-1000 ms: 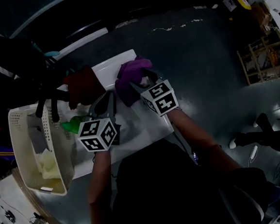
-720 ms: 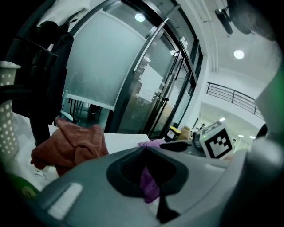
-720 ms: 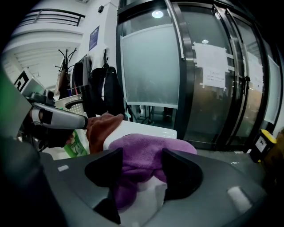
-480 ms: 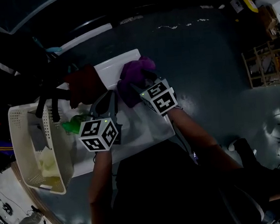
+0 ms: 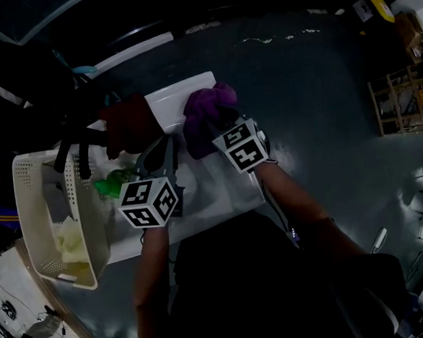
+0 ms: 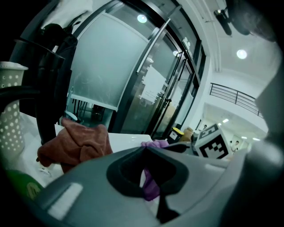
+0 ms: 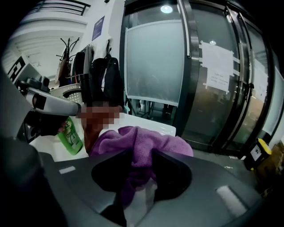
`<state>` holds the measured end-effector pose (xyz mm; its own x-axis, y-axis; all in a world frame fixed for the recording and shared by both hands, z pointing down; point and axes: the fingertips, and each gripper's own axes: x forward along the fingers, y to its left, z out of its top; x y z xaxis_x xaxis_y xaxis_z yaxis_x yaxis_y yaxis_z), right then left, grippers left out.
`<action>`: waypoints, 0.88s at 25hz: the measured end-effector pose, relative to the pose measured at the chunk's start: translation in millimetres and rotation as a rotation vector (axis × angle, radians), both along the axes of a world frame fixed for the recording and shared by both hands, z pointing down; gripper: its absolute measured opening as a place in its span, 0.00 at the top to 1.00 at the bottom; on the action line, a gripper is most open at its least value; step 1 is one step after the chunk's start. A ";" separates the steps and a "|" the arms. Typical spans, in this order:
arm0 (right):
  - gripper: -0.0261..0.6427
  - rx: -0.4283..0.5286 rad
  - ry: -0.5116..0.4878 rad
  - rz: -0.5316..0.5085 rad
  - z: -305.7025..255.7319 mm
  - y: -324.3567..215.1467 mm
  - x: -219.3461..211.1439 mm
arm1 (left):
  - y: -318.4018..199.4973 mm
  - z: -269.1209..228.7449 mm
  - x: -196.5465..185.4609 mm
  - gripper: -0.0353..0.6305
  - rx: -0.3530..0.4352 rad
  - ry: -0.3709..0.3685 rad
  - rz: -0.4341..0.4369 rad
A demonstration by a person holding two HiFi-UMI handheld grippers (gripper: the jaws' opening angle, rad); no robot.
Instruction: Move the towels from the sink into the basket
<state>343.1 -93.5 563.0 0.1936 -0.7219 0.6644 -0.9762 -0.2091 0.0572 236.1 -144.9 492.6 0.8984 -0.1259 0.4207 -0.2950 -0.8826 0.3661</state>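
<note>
A purple towel (image 5: 207,107) lies bunched on the right end of the white sink (image 5: 167,99). A brown towel (image 5: 127,128) is heaped at the sink's left end. My right gripper (image 5: 214,127) reaches into the purple towel (image 7: 146,141). Its jaws are closing, and a fold of the cloth is pinched between them (image 7: 141,156). My left gripper (image 5: 163,145) hovers over the middle of the sink with its tips together and nothing in them (image 6: 144,147). The brown towel (image 6: 82,142) lies ahead of it to the left. The cream basket (image 5: 26,217) stands left of the sink.
A green bottle (image 5: 112,185) lies beside the sink near the basket and shows again in the right gripper view (image 7: 70,131). Pale cloth lies inside the basket (image 5: 71,247). Dark coats hang behind the sink (image 7: 100,75). Glass doors stand beyond.
My right gripper has pushed a little further into the purple towel. The left gripper has stayed nearly still over the sink.
</note>
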 end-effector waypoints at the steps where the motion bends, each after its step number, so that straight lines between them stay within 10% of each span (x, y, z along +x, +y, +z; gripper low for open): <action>1: 0.75 -0.002 0.009 -0.002 0.0 0.6 -0.9 | 0.6 0.3 -0.6 0.94 0.000 -0.001 0.001; 22: 0.85 0.062 0.060 -0.012 -47.3 4.0 -28.4 | -0.1 -39.0 -42.3 0.94 0.037 0.090 -0.034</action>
